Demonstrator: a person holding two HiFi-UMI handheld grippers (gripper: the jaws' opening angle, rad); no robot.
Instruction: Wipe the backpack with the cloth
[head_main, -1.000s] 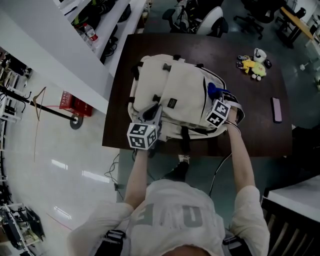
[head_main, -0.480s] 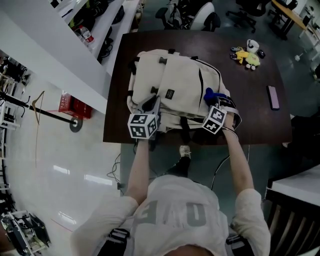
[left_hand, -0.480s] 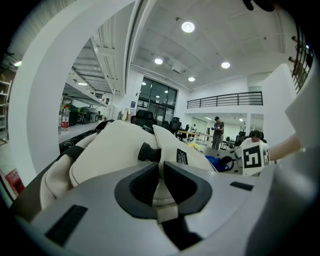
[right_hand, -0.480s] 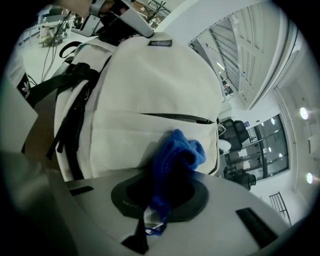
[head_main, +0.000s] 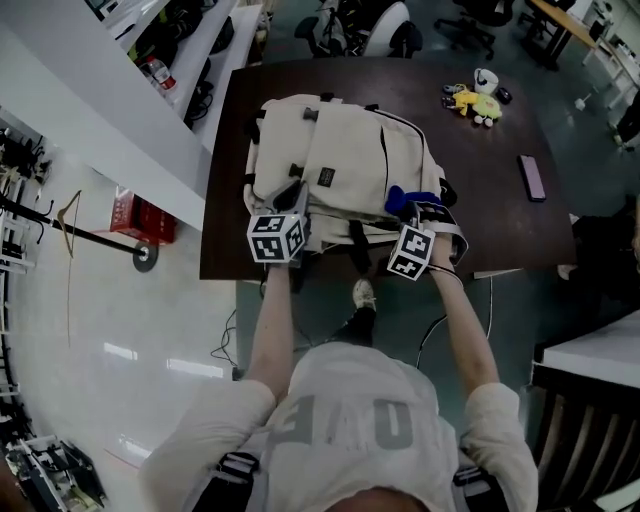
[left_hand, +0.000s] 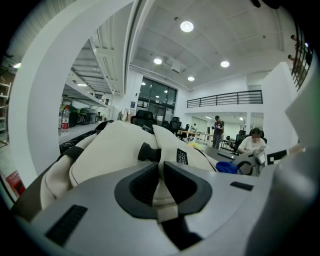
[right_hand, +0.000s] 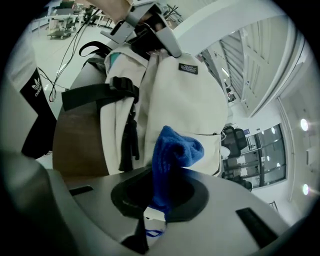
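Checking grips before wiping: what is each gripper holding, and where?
Right gripper: blue cloth, pinched at its lower end. Left gripper: a cream fabric fold at the near edge of the backpack.

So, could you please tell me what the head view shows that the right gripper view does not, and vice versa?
Only the head view shows the yellow plush toy and the flat phone-like device lying on the table. Only the right gripper view shows the right gripper closed on the blue cloth, and a black buckled strap. Both show the cream backpack on the dark table, with the cloth at its side.
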